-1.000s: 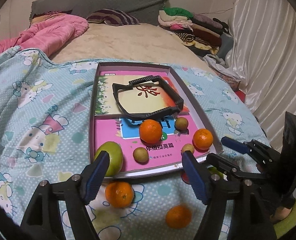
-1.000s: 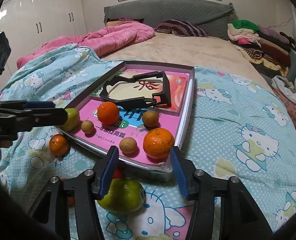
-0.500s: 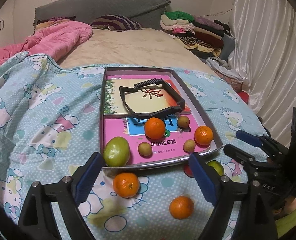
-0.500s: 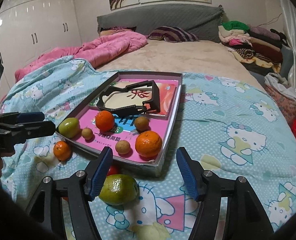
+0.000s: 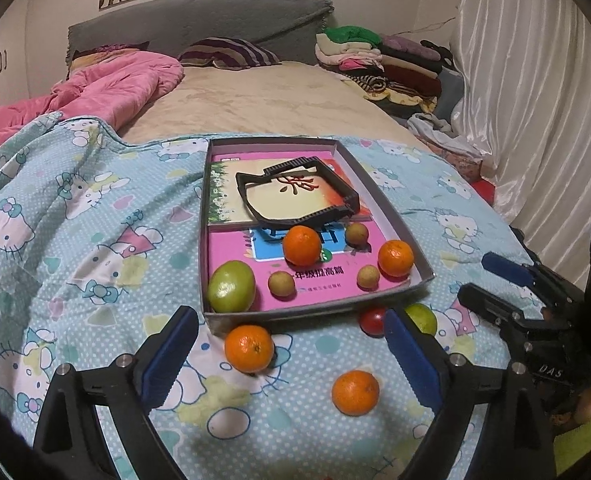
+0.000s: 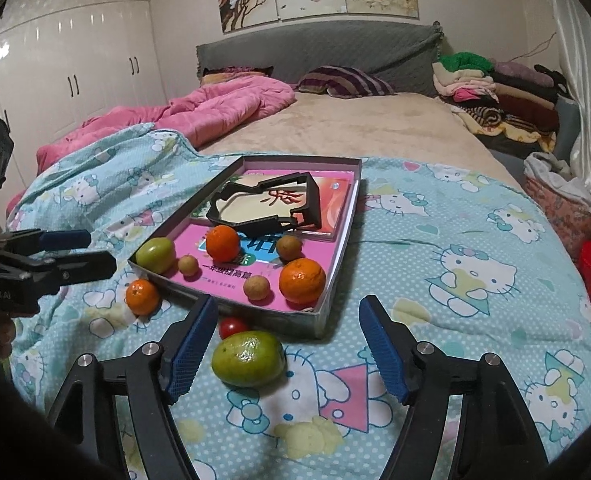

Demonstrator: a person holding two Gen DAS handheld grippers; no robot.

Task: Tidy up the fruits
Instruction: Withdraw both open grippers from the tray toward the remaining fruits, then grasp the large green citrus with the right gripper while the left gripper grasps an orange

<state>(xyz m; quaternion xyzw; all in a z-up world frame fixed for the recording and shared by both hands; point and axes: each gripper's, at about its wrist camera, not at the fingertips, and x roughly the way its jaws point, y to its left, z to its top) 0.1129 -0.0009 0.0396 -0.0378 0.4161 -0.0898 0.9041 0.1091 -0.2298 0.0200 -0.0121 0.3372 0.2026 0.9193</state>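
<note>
On the bed, over a blue quilt, sits a shallow tray holding books, a black frame and six fruits: a green fruit in the near left corner, two oranges and three small brown fruits. Outside it, along the near wall, lie four more: an orange touching the tray's corner, a second orange nearer the cameras, a green mango and a red tomato just beside the wall. The left gripper has just been opening and stands wide, nothing between its jaws; the right gripper has likewise been opening, the mango lying low between its jaws, untouched. Risk: the quilt is soft and uneven, so a nudged fruit may roll away; the tomato, tucked against the wall, could be crushed or missed.
</note>
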